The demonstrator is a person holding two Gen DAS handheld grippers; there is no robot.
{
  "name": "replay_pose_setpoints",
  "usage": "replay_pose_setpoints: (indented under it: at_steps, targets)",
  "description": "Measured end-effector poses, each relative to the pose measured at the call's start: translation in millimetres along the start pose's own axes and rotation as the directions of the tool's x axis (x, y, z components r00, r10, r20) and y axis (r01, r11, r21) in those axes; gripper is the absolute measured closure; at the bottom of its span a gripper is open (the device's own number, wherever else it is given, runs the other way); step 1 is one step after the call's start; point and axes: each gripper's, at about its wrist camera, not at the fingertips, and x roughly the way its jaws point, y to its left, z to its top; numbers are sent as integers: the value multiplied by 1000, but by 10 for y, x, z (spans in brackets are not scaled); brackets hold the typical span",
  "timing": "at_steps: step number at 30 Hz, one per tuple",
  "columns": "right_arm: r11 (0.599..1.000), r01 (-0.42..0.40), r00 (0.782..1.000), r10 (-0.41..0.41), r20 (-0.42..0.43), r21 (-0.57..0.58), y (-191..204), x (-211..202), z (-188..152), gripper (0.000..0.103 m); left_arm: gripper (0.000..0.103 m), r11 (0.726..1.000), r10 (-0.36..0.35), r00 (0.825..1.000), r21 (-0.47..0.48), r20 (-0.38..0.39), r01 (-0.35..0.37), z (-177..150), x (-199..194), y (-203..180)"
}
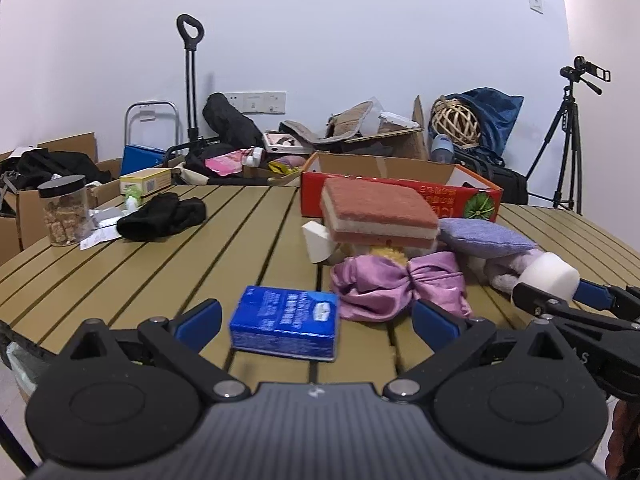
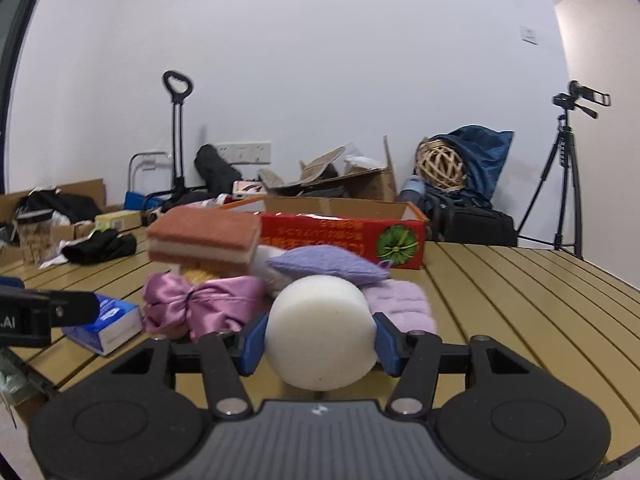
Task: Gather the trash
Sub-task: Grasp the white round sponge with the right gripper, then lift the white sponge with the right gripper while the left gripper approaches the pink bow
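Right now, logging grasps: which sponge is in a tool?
The white round sponge, pinched by the right tool; the pink layered sponge lies untouched on the pile.

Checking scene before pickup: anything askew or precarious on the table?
Yes: the pink sponge sits tilted atop the pile of cloths, overhanging it, not flat on the table. Nothing looks spilled or damaged.

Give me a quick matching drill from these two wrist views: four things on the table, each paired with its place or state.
Things:
1. white sponge
2. blue packet
3. pink-topped sponge
4. black cloth

Places or states:
A. on top of the pile
B. between the open left hand-held gripper fingers
C. beside the clear jar
D. clamped by the right hand-held gripper

Pairs: 1-D, 2-B, 3-A, 4-C
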Motion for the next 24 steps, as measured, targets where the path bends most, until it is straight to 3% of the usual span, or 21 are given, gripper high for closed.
replay_pose_setpoints:
  at_steps: [9,16,24]
  targets:
    - [996,61,996,-65,55,62,-338,-157,61,48,0,998,-33,999,48,1,33,64,131,-293]
    - [987,106,993,-112,46,119,-574,-193,49,48,0,996,-49,998,74,-34,51,156,379,-549]
    - [983,140,989,-145,37,122,-677,-228,24,48,0,997,-66,994,42,-92,70,189,684,-633]
